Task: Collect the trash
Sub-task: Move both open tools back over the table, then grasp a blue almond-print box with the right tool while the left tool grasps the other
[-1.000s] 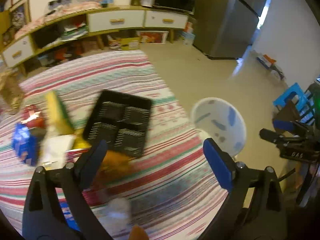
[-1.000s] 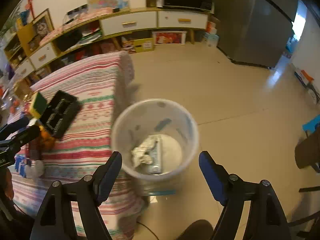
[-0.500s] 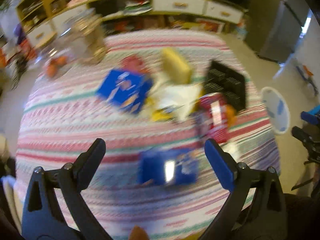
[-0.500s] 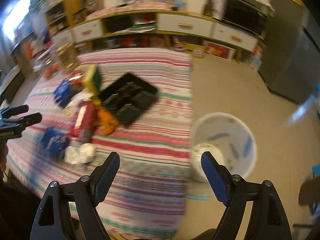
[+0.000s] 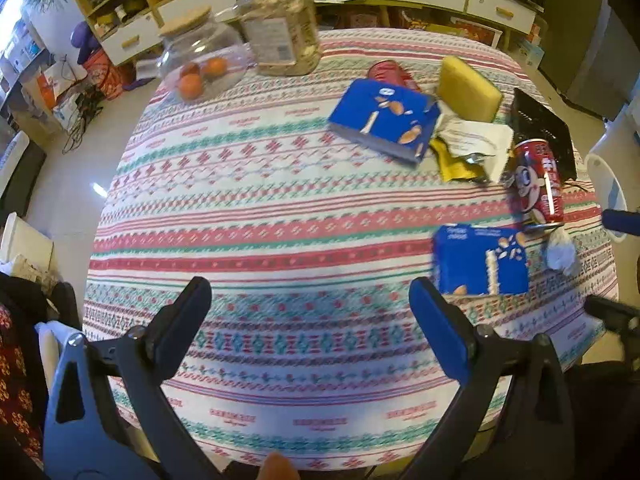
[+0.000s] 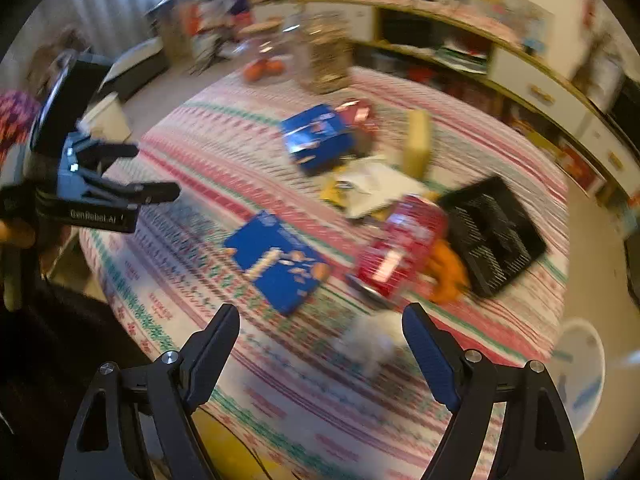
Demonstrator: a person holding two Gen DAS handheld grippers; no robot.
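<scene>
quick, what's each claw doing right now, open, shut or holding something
left claw: open, holding nothing, above the striped tablecloth.
right claw: open, holding nothing, above the crumpled white tissue.

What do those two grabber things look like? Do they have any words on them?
Both are black plastic clamps shaped like tongs, with silver bolts at the joints. The left gripper has one black finger and one with a blue pad; the right gripper looks the same. Seen from the right wrist camera, the left one's body carries white lettering, too blurred to read surely. No sleeves show clearly.
</scene>
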